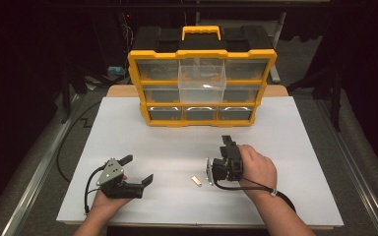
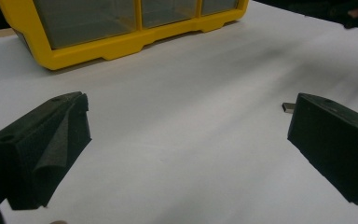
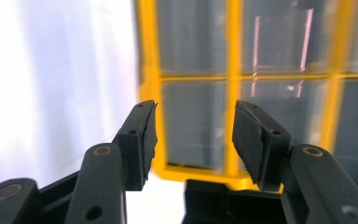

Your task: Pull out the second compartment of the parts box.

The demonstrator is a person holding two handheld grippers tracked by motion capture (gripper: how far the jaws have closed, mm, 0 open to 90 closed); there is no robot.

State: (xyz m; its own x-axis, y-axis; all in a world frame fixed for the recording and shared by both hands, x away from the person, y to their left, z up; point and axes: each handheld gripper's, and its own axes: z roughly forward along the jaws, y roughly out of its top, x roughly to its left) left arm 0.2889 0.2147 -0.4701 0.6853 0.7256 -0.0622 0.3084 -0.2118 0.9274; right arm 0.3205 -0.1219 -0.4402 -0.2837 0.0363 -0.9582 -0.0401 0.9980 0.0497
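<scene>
We take this for a lab or workshop set up for recording. A white tabletop [image 1: 285, 147] stands lit in a dark room, with metal rails [image 1: 27, 189] running along the floor on both sides and cables [image 1: 71, 135] trailing beside it. A yellow parts organizer [image 1: 202, 86] with clear drawers sits at the far edge, the sort we keep small hardware in.

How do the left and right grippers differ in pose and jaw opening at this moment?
The left gripper lies low over the table, aimed right toward the small tan piece; the right gripper points away, toward the yellow organizer. The left gripper's jaws gape wide; the right gripper's stand closer together. Both are open, hold nothing, and each sits in a hand.
</scene>
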